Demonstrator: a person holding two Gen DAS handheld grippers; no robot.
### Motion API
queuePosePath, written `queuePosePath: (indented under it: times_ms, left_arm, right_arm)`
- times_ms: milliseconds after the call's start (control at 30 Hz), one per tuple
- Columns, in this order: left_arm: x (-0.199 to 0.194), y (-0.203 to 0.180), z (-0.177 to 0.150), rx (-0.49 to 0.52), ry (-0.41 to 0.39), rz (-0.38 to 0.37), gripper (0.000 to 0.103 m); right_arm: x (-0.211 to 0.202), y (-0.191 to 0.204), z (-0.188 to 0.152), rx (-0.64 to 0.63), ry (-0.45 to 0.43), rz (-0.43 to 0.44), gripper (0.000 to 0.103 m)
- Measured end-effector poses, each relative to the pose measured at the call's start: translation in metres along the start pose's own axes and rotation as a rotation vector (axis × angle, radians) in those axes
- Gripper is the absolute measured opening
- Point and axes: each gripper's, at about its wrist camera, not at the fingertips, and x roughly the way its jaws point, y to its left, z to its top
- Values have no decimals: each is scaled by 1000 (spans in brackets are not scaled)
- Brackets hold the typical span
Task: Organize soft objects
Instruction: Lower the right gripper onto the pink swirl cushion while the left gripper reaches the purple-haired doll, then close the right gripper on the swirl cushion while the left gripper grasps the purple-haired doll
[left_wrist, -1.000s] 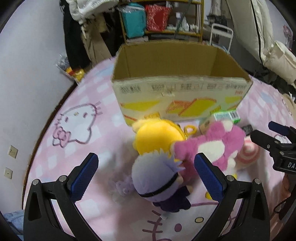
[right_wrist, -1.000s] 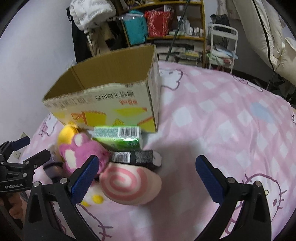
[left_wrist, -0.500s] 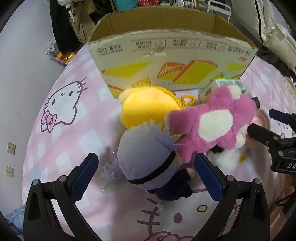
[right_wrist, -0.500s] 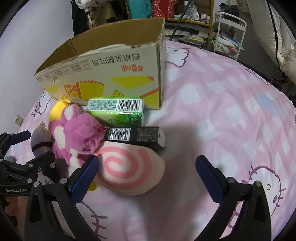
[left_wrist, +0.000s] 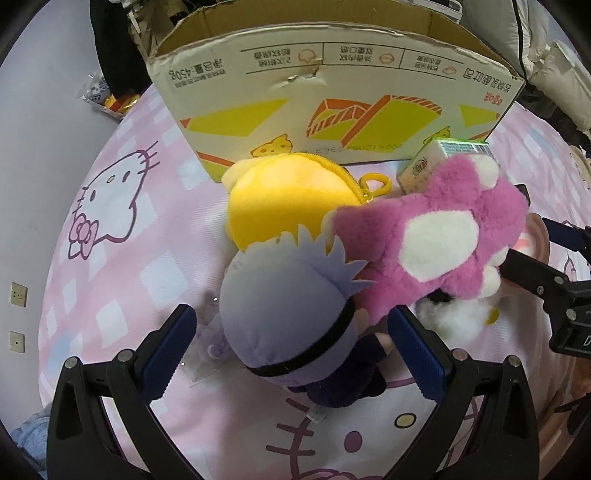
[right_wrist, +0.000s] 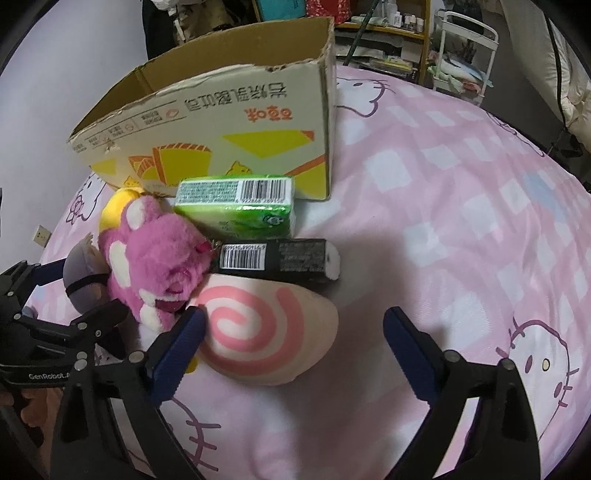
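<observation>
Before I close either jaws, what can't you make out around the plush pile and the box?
- Cardboard box contents: both views, near wall hides the inside.
- Purple doll face and body: left wrist view, its head covers them.
- White plush: pink bear hides most.
- Swirl cushion underside: right wrist view.

The left gripper (left_wrist: 290, 345) is spread wide, its 2 blue-padded fingers (left_wrist: 166, 349) on either side of a lavender-haired plush doll (left_wrist: 288, 302) lying on the pink Hello Kitty bedsheet (left_wrist: 122, 221). A yellow plush pouch (left_wrist: 291, 201) touches the doll's head; a pink plush bear (left_wrist: 436, 247) leans against both. Behind stands an open cardboard box (left_wrist: 332, 99), with a green carton (left_wrist: 443, 157) beside it. The right gripper (left_wrist: 550, 266) enters at the right edge.
</observation>
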Motion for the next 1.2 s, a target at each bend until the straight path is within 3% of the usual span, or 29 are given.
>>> queuePosePath:
  times_ms: [133,233,400,800,1200]
  left_arm:
    - [5,1,-1,1,18,-29,85]
    - [5,1,-1,4,9,-14,80]
    - [4,9,-3,-29,6,-34,72]
    - [-10,23,-6,-102,-44,-97,66]
    - [-31,22,-11,-102,-120,-58,67]
  right_arm:
    - [0,2,-2,-2,14,31,90]
    - [3,2,-3,6,46,82,73]
    - [2,5,-4,-3,50,86,60]
    - [-9,-1,-6,14,27,65,59]
    - [-29,-6,-3,27,-50,51,58]
